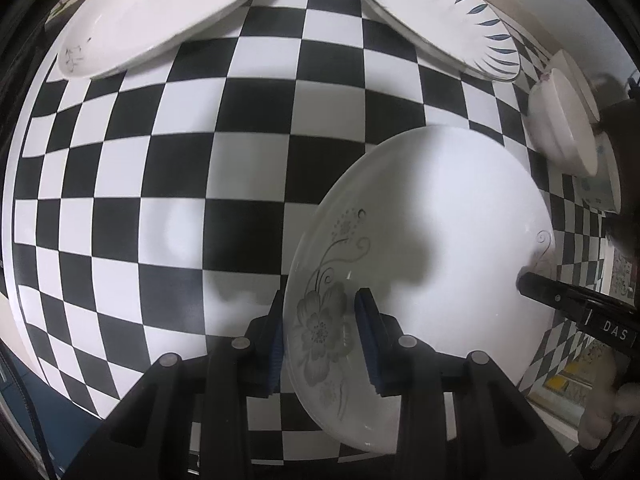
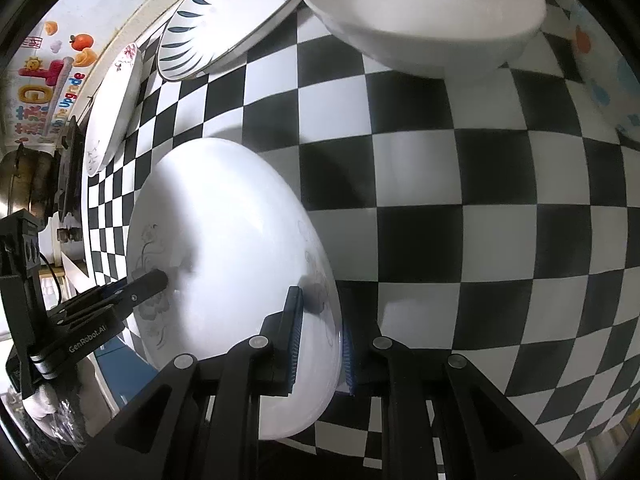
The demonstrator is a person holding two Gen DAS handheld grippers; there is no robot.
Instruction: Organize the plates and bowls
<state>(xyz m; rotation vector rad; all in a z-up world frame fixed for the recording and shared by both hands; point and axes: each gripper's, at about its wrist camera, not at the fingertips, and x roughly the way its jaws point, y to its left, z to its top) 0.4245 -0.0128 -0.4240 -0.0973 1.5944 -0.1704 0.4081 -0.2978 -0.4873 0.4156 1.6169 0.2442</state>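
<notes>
Here, both hand-held grippers pinch the same grey-flower plate (image 1: 432, 240) by opposite edges, holding it above the checkered surface (image 1: 180, 168). The left hand-held gripper (image 1: 320, 332) has its blue pads on either side of the rim where the large grey blossom is printed: one finger over the plate's face, the other under it. The right hand-held gripper (image 2: 318, 340) grips the opposite rim the same way, its fingers closed on the edge beside a fainter flower print. In each wrist view the other gripper's black fingertip shows at the far side of the plate. Toward the back of the surface lie a pink-flower plate (image 1: 160, 12) on the left and a blue-leaf plate (image 1: 436, 12) to its right, well apart from the held plate. A white bowl (image 2: 424, 12) sits on the surface just right of the blue-leaf plate; in the right wrist view their rims nearly meet, though I cannot tell whether they touch. Beyond the surface's left end, that view shows a metal pot (image 2: 24, 184) and colourful wall stickers (image 2: 52, 76).
</notes>
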